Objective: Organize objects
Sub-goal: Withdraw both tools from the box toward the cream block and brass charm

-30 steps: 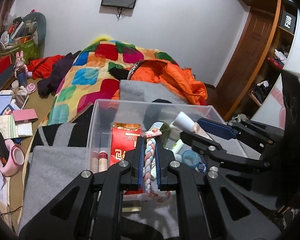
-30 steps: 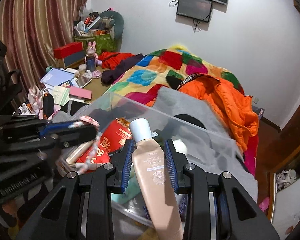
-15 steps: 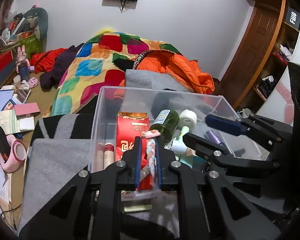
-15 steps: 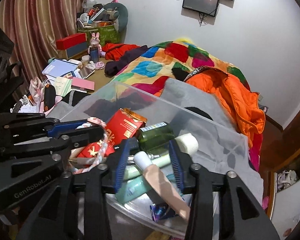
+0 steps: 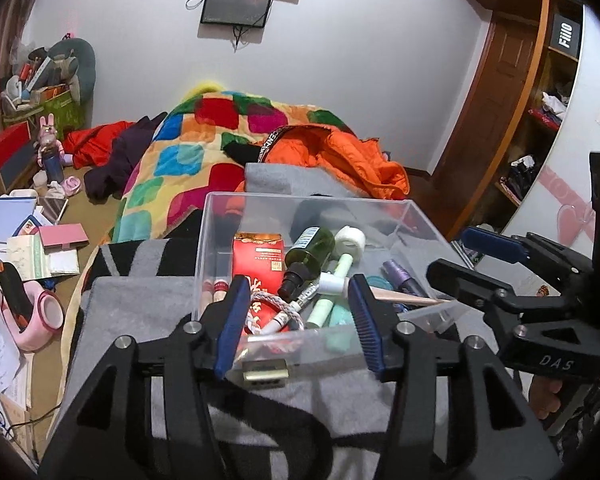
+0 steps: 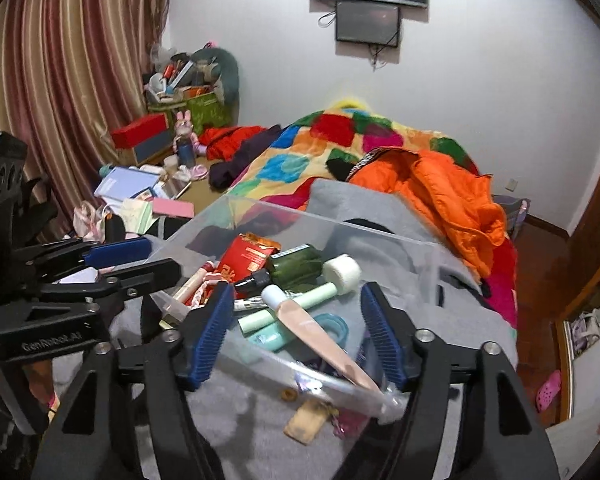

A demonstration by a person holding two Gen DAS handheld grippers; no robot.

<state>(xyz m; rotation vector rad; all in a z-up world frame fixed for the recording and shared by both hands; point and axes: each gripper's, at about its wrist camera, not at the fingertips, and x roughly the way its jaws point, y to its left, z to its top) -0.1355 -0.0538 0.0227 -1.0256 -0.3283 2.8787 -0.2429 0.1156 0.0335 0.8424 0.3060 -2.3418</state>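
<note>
- Both grippers were spread and empty: the left gripper and right gripper hung at the near wall of the bin, centre frame.
- The rope and tube lay inside.
- A clean release meant lifting straight up, clear of that rim.
- Open room lay toward the lower frame, over the grey cloth.

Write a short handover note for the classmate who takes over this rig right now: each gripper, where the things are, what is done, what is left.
Left gripper: open, empty, at the near rim of the clear plastic bin.
Right gripper: open, empty, above the same bin.
Done: braided white cord lies on the red packet; beige squeeze tube lies on the green tubes, tail towards the near wall.
Left: nothing held; small bits lie on the grey blanket outside.
</note>
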